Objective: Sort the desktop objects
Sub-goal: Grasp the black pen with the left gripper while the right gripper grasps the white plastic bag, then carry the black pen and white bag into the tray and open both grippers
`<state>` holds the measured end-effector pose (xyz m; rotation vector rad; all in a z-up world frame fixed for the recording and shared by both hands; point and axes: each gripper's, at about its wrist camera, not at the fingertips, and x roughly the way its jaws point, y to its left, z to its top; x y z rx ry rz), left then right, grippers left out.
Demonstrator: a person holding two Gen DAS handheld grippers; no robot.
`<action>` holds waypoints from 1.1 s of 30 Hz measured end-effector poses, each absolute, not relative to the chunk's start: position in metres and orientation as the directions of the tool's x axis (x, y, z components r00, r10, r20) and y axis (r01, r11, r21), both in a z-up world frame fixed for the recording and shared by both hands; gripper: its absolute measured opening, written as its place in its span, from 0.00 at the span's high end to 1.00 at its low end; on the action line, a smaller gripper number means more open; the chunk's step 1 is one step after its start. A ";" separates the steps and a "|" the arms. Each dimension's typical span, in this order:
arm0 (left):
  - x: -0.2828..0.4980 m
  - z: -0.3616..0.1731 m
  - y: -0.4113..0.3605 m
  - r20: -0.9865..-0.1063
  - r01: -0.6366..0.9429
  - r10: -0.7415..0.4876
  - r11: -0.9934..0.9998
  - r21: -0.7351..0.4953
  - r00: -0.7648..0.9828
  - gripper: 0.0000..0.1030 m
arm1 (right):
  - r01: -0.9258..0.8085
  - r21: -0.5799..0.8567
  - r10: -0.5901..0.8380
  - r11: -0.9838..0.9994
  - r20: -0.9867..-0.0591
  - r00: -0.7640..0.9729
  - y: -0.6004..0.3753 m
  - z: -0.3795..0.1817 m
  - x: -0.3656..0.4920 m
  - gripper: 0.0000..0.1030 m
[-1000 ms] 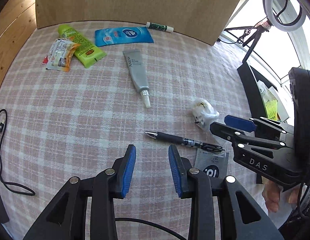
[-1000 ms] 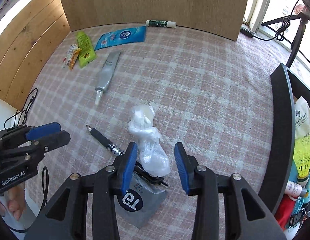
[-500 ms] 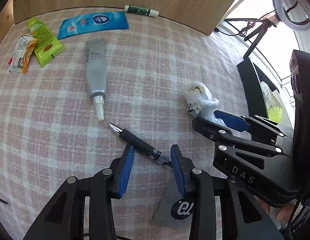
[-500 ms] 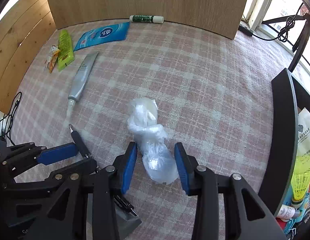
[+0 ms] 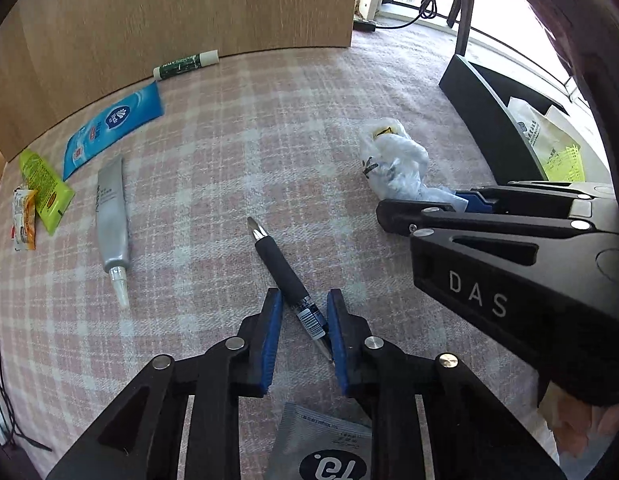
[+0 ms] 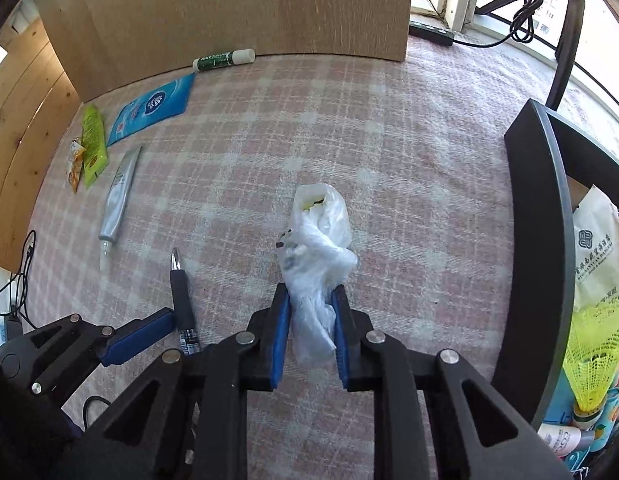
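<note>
A black pen [image 5: 283, 270] lies on the pink plaid cloth, its rear end between the blue pads of my left gripper [image 5: 303, 300], which straddles it with the jaws still apart. The pen also shows in the right wrist view [image 6: 182, 296]. A crumpled white plastic bag [image 6: 317, 248] lies in the middle; my right gripper [image 6: 311, 294] has closed its pads on the bag's near end. In the left wrist view the bag [image 5: 393, 160] lies ahead of the right gripper [image 5: 449, 206].
A silver tube [image 5: 113, 220], green tube [image 5: 45, 188], small sachet [image 5: 23, 220], blue wipes pack [image 5: 113, 128] and green glue stick [image 5: 185, 65] lie at left and back. A grey sachet [image 5: 321, 448] lies under my left gripper. A black bin [image 6: 545, 240] with items stands right.
My left gripper moved forward over the pen's rear end. My right gripper narrowed and closed on the plastic bag's near end.
</note>
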<state>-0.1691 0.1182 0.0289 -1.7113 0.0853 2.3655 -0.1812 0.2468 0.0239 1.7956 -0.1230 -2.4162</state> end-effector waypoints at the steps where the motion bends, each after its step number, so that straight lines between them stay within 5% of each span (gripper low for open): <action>1: -0.170 0.028 0.116 -0.943 -0.204 0.159 -0.974 -0.101 -0.291 0.85 | 0.041 0.155 -0.161 -0.987 -0.945 -0.286 0.252 0.025 -0.180 0.81; 13: -0.187 0.050 0.086 -0.918 -0.093 0.282 -0.959 -0.267 -0.280 0.90 | -0.039 0.237 -0.204 -0.971 -0.901 -0.382 0.302 0.070 -0.136 0.82; 33: -0.152 0.136 0.266 -0.831 -0.428 0.517 -0.811 -0.399 -0.205 0.90 | -0.387 0.148 0.059 -0.910 -0.878 -0.476 0.466 0.137 -0.002 0.82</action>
